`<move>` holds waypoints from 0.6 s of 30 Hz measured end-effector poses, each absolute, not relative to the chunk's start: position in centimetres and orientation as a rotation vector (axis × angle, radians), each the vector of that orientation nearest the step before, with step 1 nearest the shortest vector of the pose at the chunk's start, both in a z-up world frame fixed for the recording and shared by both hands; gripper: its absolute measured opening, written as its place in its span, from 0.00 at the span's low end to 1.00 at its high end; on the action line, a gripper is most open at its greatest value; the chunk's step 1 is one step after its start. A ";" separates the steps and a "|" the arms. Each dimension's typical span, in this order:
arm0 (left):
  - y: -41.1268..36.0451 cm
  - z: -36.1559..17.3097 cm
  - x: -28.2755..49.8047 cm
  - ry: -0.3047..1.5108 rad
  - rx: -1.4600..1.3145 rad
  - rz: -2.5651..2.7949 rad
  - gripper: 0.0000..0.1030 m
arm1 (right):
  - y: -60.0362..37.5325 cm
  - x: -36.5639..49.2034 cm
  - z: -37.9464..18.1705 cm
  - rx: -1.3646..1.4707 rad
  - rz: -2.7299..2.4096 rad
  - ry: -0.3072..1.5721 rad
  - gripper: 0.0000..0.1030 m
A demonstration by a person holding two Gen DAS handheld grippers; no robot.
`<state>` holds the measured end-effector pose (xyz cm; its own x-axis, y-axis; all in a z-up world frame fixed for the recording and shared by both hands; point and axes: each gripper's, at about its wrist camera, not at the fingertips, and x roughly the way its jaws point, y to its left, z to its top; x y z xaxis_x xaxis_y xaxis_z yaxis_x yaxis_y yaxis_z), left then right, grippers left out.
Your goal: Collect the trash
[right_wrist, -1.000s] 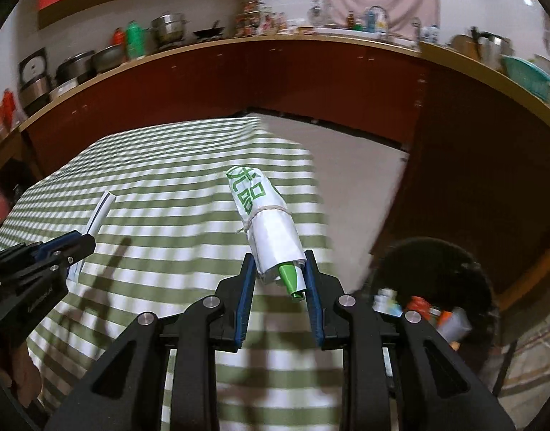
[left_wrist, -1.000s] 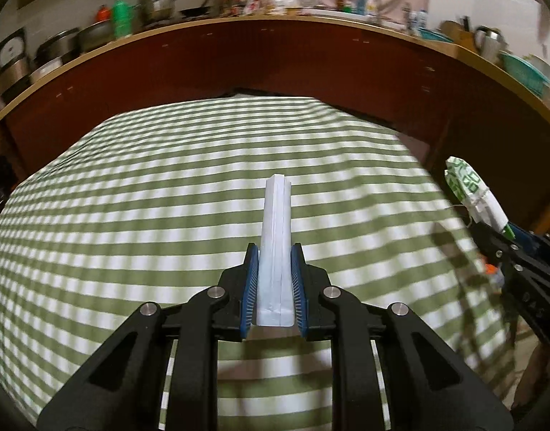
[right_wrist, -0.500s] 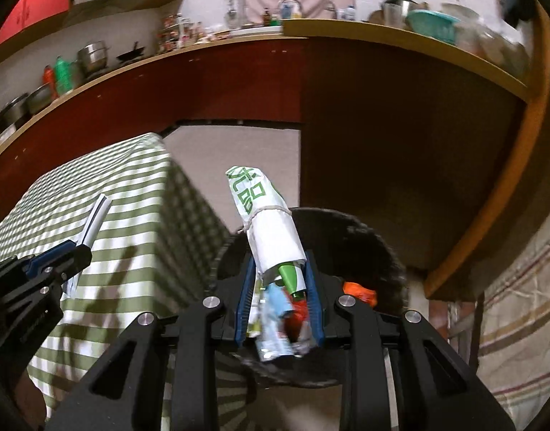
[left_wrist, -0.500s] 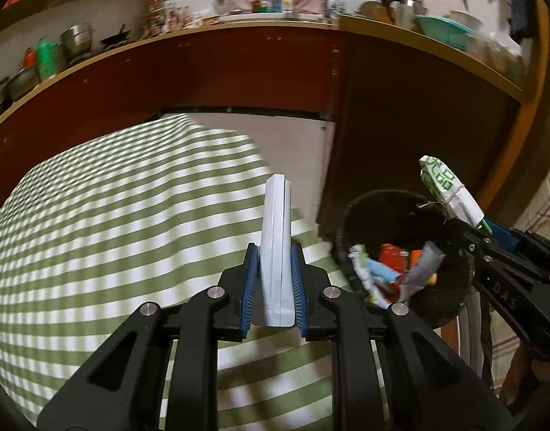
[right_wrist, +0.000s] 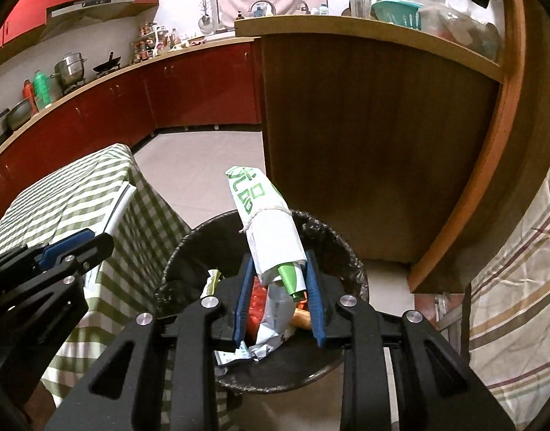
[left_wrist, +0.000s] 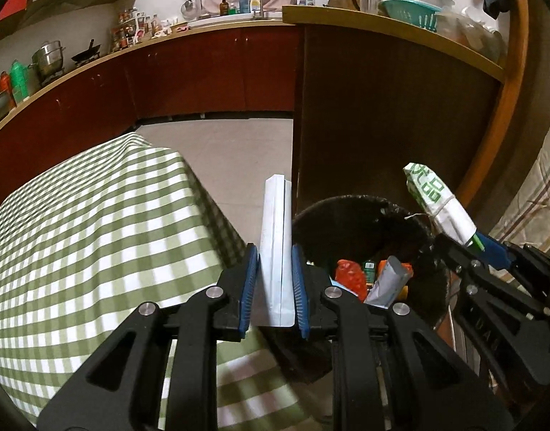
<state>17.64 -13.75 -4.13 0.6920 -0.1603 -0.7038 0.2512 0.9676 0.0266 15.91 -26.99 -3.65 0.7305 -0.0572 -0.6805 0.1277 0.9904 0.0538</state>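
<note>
My left gripper [left_wrist: 274, 255] is shut on a flat white folded packet [left_wrist: 276, 237], held at the table's right edge beside the bin. My right gripper [right_wrist: 279, 264] is shut on a rolled white-and-green wrapper tied with string [right_wrist: 266, 222], held directly over the black trash bin [right_wrist: 332, 240]. The bin holds several wrappers, red and orange among them. In the left wrist view the bin [left_wrist: 350, 212] sits right of my packet, and the right gripper [left_wrist: 472, 244] with its wrapper [left_wrist: 436, 201] hangs over the bin's far right rim. The left gripper [right_wrist: 91, 239] shows at left in the right wrist view.
A table with a green-and-white checked cloth [left_wrist: 95, 244] stands left of the bin. A brown wooden counter panel [right_wrist: 375, 136] rises right behind the bin. Red kitchen cabinets [left_wrist: 203, 75] run along the back. A striped cloth [right_wrist: 519, 287] hangs at far right.
Both grippers swung right, from over the table to the bin. The right gripper now holds its wrapper above the bin; the left stands at the table edge beside it. Both grips unchanged.
</note>
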 end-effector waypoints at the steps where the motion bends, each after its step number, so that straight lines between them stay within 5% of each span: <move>1: -14.0 -4.3 17.8 0.772 0.125 -0.232 0.20 | -27.1 16.1 -3.8 0.108 -0.102 0.748 0.36; 2: -14.3 -4.4 18.0 0.773 0.130 -0.234 0.22 | -27.4 16.3 -4.0 0.118 -0.107 0.752 0.39; 4: -14.8 -4.4 18.3 0.773 0.138 -0.232 0.41 | -27.8 16.4 -4.2 0.126 -0.118 0.752 0.45; 18: -14.6 -4.0 17.8 0.760 0.119 -0.212 0.55 | -28.5 15.3 -3.3 0.125 -0.149 0.715 0.52</move>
<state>17.85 -14.59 -3.99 0.7051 -0.1474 -0.6936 0.2332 0.9719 0.0306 15.25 -28.45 -3.30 0.7452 -0.0931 -0.6602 0.1784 0.9820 0.0628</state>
